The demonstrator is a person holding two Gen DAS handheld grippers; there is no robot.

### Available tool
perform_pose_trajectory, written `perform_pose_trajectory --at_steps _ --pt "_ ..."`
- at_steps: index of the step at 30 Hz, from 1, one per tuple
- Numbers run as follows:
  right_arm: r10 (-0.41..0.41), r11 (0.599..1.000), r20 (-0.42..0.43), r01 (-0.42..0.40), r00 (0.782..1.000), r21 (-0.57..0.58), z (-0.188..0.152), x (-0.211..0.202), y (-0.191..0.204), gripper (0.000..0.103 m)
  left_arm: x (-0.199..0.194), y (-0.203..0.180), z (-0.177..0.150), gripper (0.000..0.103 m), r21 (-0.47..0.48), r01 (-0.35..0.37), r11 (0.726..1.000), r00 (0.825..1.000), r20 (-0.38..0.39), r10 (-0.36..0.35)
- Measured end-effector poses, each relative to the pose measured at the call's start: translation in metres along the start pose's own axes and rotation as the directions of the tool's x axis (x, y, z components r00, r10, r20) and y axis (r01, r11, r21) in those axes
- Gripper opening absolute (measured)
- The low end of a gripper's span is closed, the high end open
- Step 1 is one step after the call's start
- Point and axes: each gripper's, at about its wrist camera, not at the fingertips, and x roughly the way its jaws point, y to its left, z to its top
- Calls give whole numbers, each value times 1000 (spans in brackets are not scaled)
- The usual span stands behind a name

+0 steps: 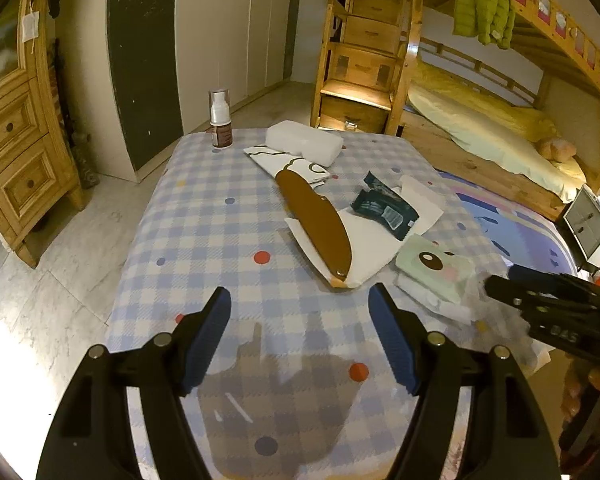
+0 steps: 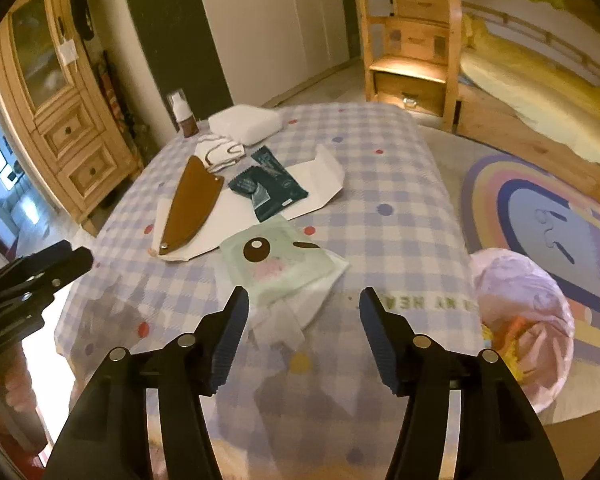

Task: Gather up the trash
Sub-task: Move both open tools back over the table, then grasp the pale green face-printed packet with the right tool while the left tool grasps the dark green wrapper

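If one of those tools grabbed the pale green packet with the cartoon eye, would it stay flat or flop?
The pale green cartoon-eye packet would probably flop: it looks like thin soft film, lying wrinkled over crumpled white tissue. Likely light too, since it lies nearly flat. Its glossy surface might slip between the pads.

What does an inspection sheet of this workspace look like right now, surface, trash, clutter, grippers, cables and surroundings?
Surface: checked tablecloth with dots.
Job's things: dark wrapper on white paper; green wipes pack; pink bag beside the table.
Clutter: brown sheath, spray bottle, white block, patterned cloth.
Grippers: left gripper open, empty; right gripper open, empty, near the pack.
Cables: nothing seen.
Surroundings: bunk bed, wooden cabinet, rug.
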Motion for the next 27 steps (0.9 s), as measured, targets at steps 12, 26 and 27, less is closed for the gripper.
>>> perform_pose_trajectory --at_steps 12,26,27 --pt "-30 998 -14 29 999 -62 10 50 8 83 12 3 4 69 -2 -21 1000 1000 -24 20" --pt "68 997 102 -63 993 -50 -2 -12 12 5 12 -10 6 69 22 -18 1000 999 -29 18" --pt "61 998 124 -56 990 -39 0 -18 9 4 12 -15 8 69 29 -15 999 999 -28 16"
